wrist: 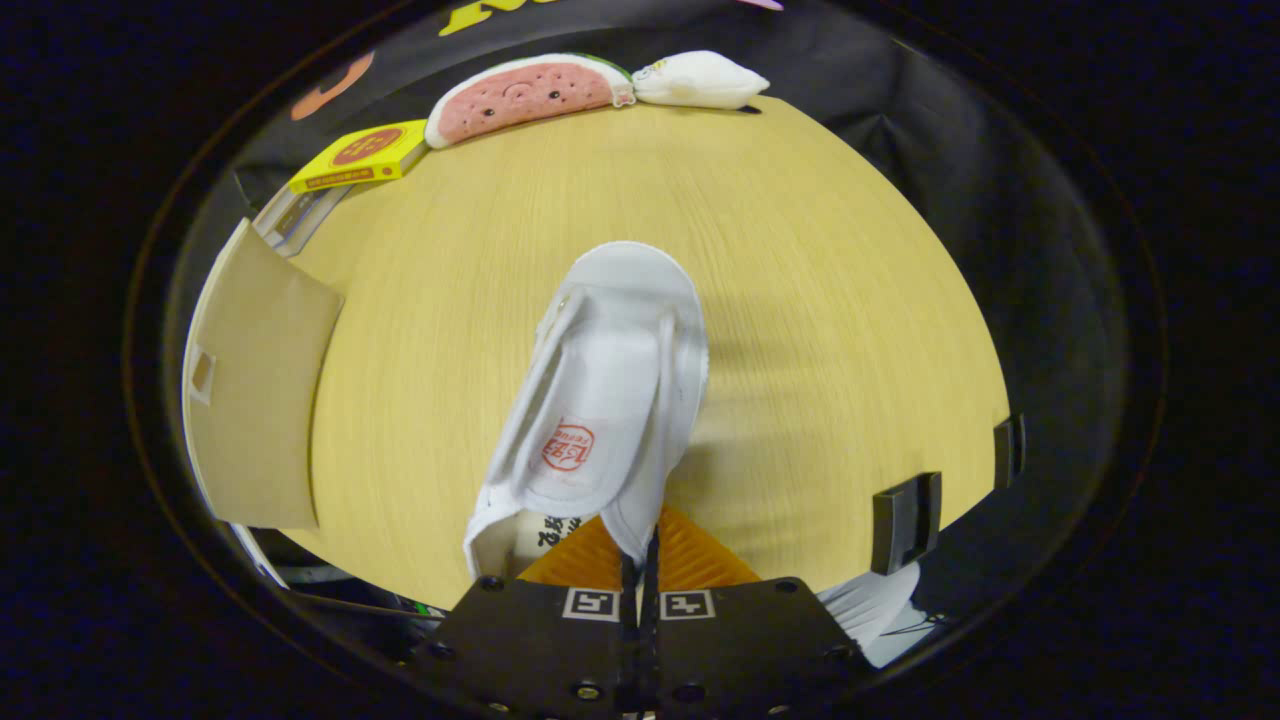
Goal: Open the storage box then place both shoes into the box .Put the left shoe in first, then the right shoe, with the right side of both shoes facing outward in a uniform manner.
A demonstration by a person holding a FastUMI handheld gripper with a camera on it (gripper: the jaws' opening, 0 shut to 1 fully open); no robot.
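Black claw (pixel 640 560), orange ribbed fingers (pixel 700 560), square markers, seemingly dark screws

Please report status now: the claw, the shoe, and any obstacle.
Claw shut on white shoe, heel rim pinched. Shoe lifted over table. Box flap open beside it. Path ahead unobstructed.

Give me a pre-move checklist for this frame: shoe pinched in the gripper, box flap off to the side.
1. Grip: the orange fingers of the gripper pinch the white shoe at its heel edge: ok.
2. Shoe lifted off the wooden table: cannot tell.
3. Storage box open: cardboard flap stands raised: ok.
4. Left or right shoe: cannot tell.
5. Path past the yellow box, watermelon plush and white plush: they lie far beyond the shoe: ok.
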